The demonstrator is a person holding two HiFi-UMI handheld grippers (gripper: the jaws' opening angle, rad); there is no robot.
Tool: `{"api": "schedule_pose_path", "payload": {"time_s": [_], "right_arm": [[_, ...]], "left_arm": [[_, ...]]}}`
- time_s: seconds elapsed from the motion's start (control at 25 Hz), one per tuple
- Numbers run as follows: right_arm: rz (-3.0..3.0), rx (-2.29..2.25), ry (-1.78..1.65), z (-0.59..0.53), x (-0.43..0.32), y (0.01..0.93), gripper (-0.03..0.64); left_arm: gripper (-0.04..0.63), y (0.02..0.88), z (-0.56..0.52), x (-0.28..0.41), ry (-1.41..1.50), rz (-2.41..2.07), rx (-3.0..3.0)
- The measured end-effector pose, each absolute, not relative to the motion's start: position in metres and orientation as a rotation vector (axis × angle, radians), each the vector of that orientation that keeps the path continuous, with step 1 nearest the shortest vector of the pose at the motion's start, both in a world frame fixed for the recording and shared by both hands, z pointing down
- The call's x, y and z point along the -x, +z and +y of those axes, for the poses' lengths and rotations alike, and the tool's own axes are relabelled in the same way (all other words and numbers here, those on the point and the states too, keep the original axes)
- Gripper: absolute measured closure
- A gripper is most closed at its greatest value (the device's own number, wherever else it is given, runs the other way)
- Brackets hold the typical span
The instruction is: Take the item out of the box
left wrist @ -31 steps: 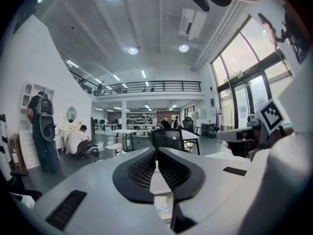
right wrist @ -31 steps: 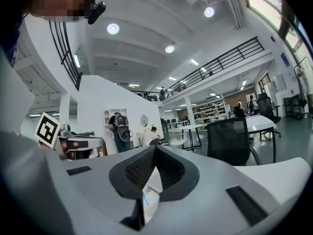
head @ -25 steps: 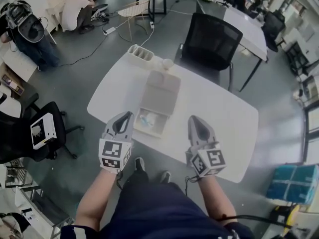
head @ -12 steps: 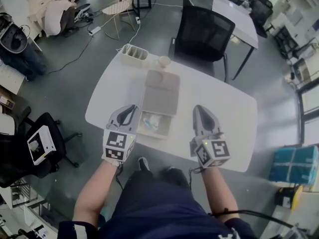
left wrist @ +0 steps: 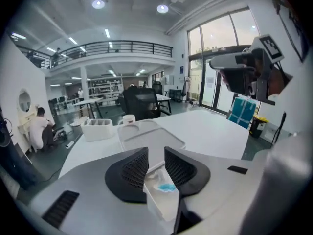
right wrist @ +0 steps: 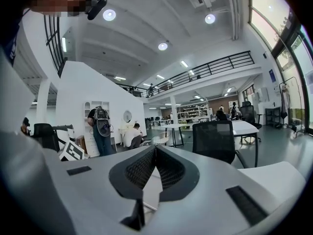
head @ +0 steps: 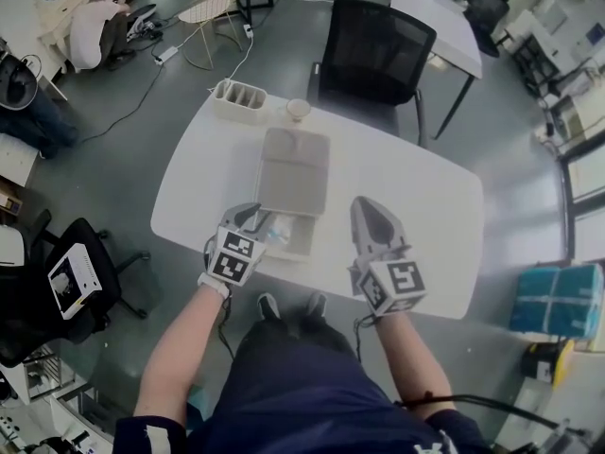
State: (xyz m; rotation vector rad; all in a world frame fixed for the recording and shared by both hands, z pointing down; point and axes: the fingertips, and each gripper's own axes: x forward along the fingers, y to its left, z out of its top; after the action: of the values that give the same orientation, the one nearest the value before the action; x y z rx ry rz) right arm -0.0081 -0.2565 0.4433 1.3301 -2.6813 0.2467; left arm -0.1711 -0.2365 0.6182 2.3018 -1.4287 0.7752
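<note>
An open beige box (head: 301, 247) stands near the table's front edge, with its lid (head: 295, 170) folded back away from me. Inside lies the item (head: 275, 234), a clear bag with something blue in it. My left gripper (head: 253, 215) is at the box's near left corner. In the left gripper view its jaws (left wrist: 156, 150) are opening, and past the gap I see the box wall (left wrist: 164, 209) and the item (left wrist: 167, 186); nothing is pressed between the pads. My right gripper (head: 364, 204) hovers to the right of the box, its jaws (right wrist: 154, 149) shut on nothing.
The white table (head: 416, 206) carries a white divided organiser (head: 238, 101) and a mug (head: 299, 110) at its far edge. A black mesh chair (head: 374, 57) stands behind it, another black chair (head: 57, 287) on the left. A person (head: 95, 26) sits far back left.
My left gripper has moved right to the box's near corner and its jaws have parted. The right gripper has stayed about where it was, shut.
</note>
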Motion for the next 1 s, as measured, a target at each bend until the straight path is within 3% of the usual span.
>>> {"api": "schedule_pose_path", "payload": {"time_s": [0.36, 0.72, 1.0], "right_arm": [[-2.66, -1.34, 0.285, -0.261, -0.015, 0.459, 0.6], [-2.632, -1.381, 0.342, -0.264, -0.037, 0.477, 0.6], [-2.593, -1.431, 0.382, -0.264, -0.063, 0.484, 0.6]], "left_arm": [[0.451, 0.7, -0.223, 0.143, 1.142, -1.114, -2.196], [0.44, 0.74, -0.232, 0.141, 1.351, -1.071, -2.05], [0.531, 0.753, -0.221, 0.123, 1.449, -0.94, -2.057]]}}
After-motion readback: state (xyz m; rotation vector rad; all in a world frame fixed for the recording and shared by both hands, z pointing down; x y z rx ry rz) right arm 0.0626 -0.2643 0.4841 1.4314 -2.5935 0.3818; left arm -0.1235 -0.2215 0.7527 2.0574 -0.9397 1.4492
